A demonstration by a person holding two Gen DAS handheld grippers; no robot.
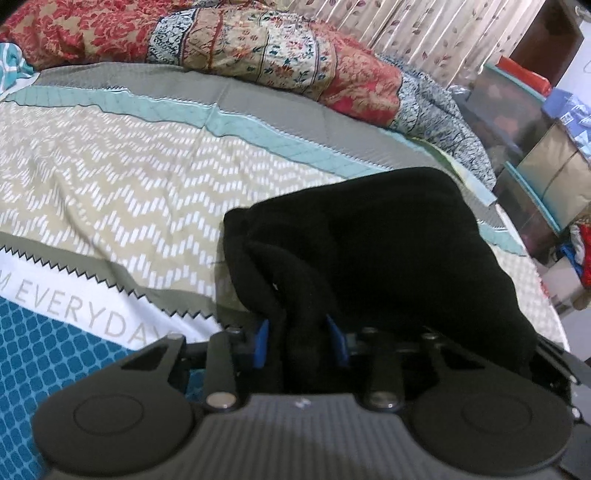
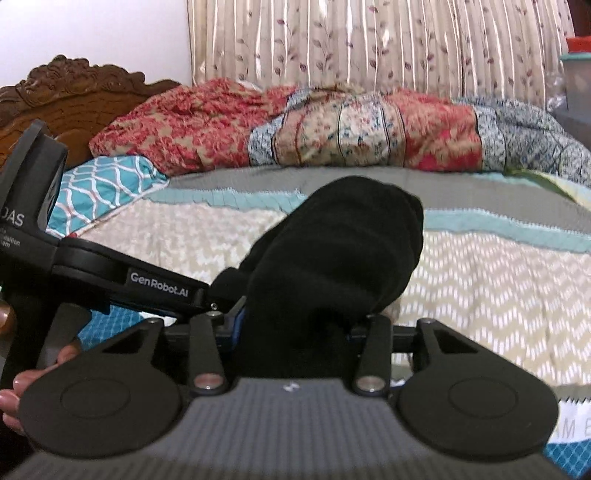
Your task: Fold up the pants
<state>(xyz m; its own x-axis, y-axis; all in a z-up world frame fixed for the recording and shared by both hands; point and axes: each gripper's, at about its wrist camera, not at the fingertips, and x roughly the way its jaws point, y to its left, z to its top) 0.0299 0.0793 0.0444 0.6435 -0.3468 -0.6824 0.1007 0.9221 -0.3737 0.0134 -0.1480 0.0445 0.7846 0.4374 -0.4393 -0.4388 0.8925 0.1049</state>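
Gripping black pants | L tool clamped | R tool clamped | over bed

A carved wooden headboard stands against a pale wall; leaf-print pleated curtains hang behind the bed, with stacked storage boxes beside it.

— What do the pants look like from where you are?

— Black, soft and thick, bunched into a rounded heap with deep folds rather than spread flat.

— Where are they?

— Right in front of me, above the bed. One gathered fold sits between my left fingers, and another bundle rises between my right fingers, humped and leaning over to the right.
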